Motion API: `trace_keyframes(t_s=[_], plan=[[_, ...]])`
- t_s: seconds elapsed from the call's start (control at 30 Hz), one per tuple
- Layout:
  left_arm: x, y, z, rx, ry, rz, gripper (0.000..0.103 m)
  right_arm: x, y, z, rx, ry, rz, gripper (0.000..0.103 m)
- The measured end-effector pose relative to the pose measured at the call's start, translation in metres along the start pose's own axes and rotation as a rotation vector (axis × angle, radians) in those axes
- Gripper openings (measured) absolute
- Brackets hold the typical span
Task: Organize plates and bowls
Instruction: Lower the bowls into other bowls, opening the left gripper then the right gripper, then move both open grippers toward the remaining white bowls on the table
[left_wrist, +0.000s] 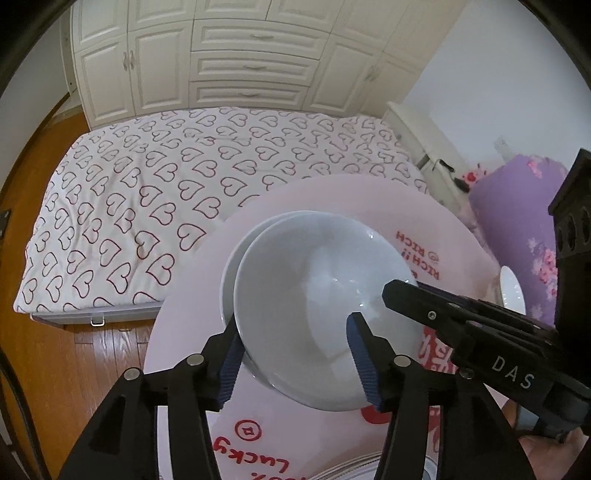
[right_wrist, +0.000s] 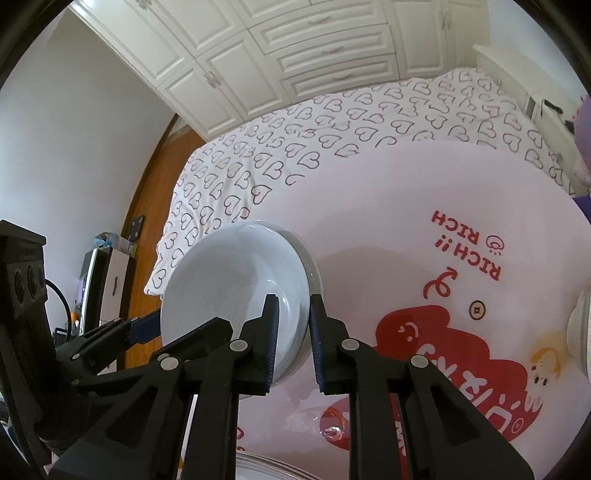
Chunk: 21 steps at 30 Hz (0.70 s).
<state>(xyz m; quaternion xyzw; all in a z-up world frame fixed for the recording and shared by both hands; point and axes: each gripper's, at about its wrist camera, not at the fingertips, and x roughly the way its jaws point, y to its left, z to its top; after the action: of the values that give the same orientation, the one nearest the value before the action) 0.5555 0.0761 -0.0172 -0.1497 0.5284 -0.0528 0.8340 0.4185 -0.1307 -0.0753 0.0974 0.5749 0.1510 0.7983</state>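
bowls first: a white bowl (left_wrist: 314, 306) sits tilted inside a second white bowl (left_wrist: 236, 266) whose rim peeks out behind it, both on a round pink table (left_wrist: 332, 199) printed with red lettering. the left gripper (left_wrist: 291, 363) has its jaws spread wide around the near side of the upper bowl, one blue pad (left_wrist: 231, 369) against the outer wall on the left and the other over the inside of the bowl; whether they actually press it i cannot tell. the right gripper (right_wrist: 292, 343) comes in from the right side, its jaws pinching the upper bowl's rim, one finger inside and one outside against the wall. in the right wrist view the upper bowl (right_wrist: 236, 295) leans toward the camera, with the lower bowl (right_wrist: 314, 273) showing behind it. another white dish (left_wrist: 511, 291) sits at the table's right edge, and a plate rim (left_wrist: 351, 469) shows at the bottom. behind the table lies a bed with a heart-patterned cover (left_wrist: 166, 184) and white cabinets (left_wrist: 240, 55)
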Motion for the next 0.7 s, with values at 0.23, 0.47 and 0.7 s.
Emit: trace_keyframes(t_s=[0.23, 0.47, 0.7], plan=[[-0.016, 0.011, -0.005, -0.021, -0.073, 0.068, 0.093, -0.013, -0.011, -0.002, 0.027, -0.034, 0.012, 0.047], [-0.035, 0.036, -0.017, -0.090, -0.129, 0.034, 0.102, -0.021, -0.031, -0.004, 0.090, -0.078, 0.036, 0.103], [-0.055, 0.038, -0.047, -0.115, -0.177, 0.036, 0.102, -0.033, -0.040, -0.008, 0.103, -0.117, 0.055, 0.103]])
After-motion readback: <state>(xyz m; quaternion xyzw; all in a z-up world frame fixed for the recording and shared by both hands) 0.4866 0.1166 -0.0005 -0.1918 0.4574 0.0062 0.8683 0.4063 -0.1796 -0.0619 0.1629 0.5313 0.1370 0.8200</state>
